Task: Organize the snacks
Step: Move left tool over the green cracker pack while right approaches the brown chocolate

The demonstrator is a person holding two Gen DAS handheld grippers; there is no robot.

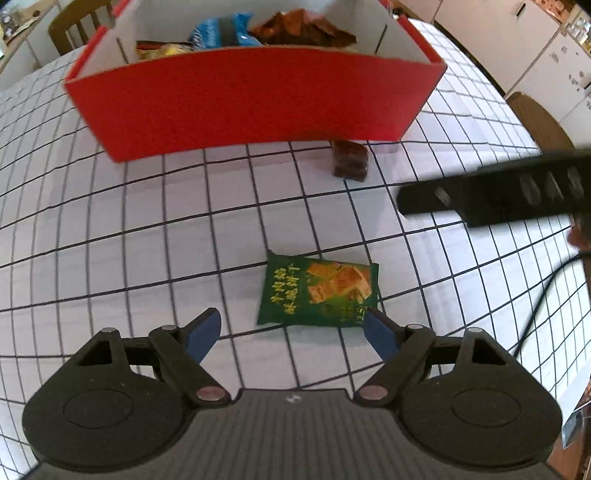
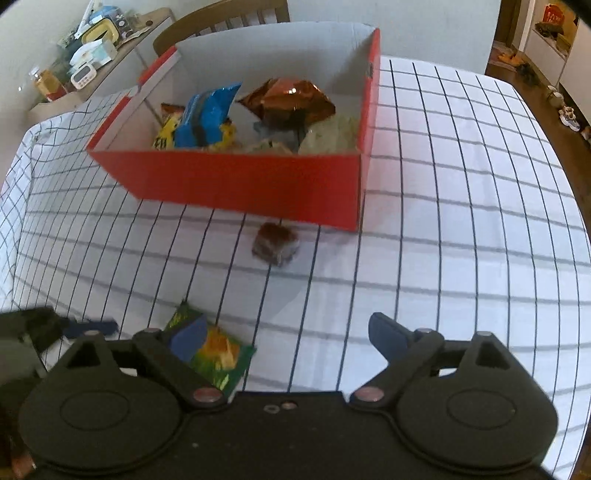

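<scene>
A red box [image 1: 255, 99] with white inner walls stands on the checked tablecloth and holds several snack packets, among them a blue one [image 1: 221, 31] and a brown one [image 1: 303, 27]. A green snack packet [image 1: 317, 293] lies flat on the cloth just ahead of my open, empty left gripper [image 1: 291, 330]. A small dark brown wrapped snack [image 1: 350, 160] lies close to the box's front wall. In the right wrist view the box [image 2: 243, 181], the brown snack [image 2: 276, 244] and the green packet [image 2: 216, 356] show; my right gripper [image 2: 286, 338] is open and empty.
The checked tablecloth [image 1: 110, 229] covers the table. The right gripper's body [image 1: 498, 195] reaches in from the right in the left wrist view. Wooden chairs [image 1: 79, 24] stand behind the box. A cluttered side counter [image 2: 85, 55] is at the far left.
</scene>
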